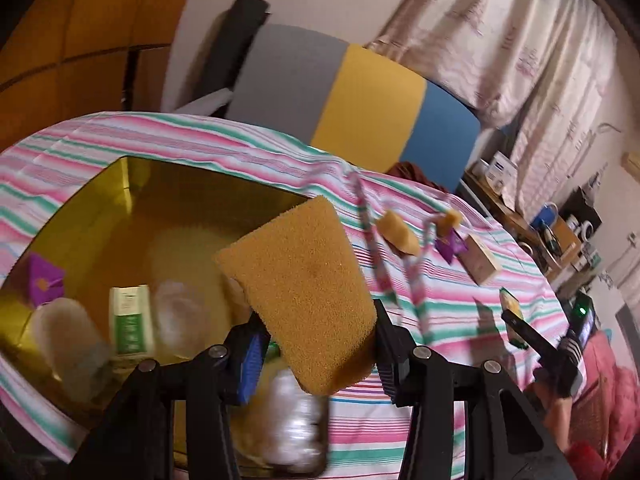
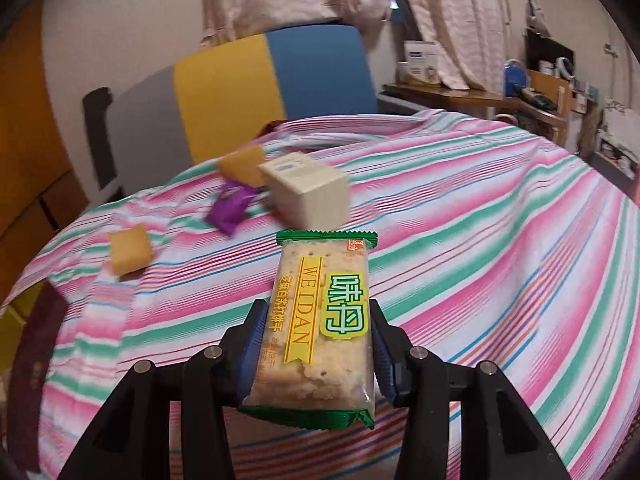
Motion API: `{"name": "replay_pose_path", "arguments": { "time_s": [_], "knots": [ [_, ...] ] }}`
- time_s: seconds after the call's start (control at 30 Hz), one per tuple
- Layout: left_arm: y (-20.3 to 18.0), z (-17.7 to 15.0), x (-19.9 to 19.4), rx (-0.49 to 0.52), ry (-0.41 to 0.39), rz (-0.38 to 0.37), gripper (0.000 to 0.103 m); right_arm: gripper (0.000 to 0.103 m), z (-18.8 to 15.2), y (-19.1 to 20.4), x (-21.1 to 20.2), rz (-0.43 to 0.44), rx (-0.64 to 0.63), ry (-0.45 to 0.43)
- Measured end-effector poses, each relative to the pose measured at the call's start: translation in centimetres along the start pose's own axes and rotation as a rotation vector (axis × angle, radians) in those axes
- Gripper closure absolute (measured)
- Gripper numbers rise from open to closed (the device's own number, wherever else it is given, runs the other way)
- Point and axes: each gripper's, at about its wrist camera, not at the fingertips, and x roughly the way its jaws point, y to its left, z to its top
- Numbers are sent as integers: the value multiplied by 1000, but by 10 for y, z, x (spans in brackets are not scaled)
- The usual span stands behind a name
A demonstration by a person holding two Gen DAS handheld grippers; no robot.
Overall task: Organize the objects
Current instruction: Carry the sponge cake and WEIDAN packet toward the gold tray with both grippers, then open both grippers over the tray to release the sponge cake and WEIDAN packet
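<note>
I am clamping my right gripper on a WEIDAN cracker packet by its long edges, above the striped cloth; the crackers look brittle, the film slick, so I am judging a light squeeze best. My left gripper is pinching a soft, light sponge near one end, over the gold box. Lying at 12 o'clock beyond the packet are a cream box, a purple sachet and two sponge pieces.
</note>
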Motion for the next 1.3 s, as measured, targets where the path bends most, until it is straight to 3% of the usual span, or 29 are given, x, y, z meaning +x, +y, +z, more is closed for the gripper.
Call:
{"name": "replay_pose_path", "arguments": {
  "time_s": [0.2,0.53,0.77,0.87,1.07,1.3],
  "knots": [
    [35,10,-4,-48,-22,51,55,55,-12,52,-16,178,-9,32],
    [104,44,0,-108,-12,166,54,55,-15,174,-51,487,-125,67],
    [138,47,18,-160,49,232,53,55,-27,246,-62,610,-228,108],
    [143,41,16,-180,50,233,46,55,-35,269,-63,639,-265,127],
    [148,22,-11,-309,-10,230,5,55,-44,303,-54,668,-312,185],
    [145,-5,-51,-414,-97,324,0,55,-47,341,-30,678,-359,253]
  ]
}}
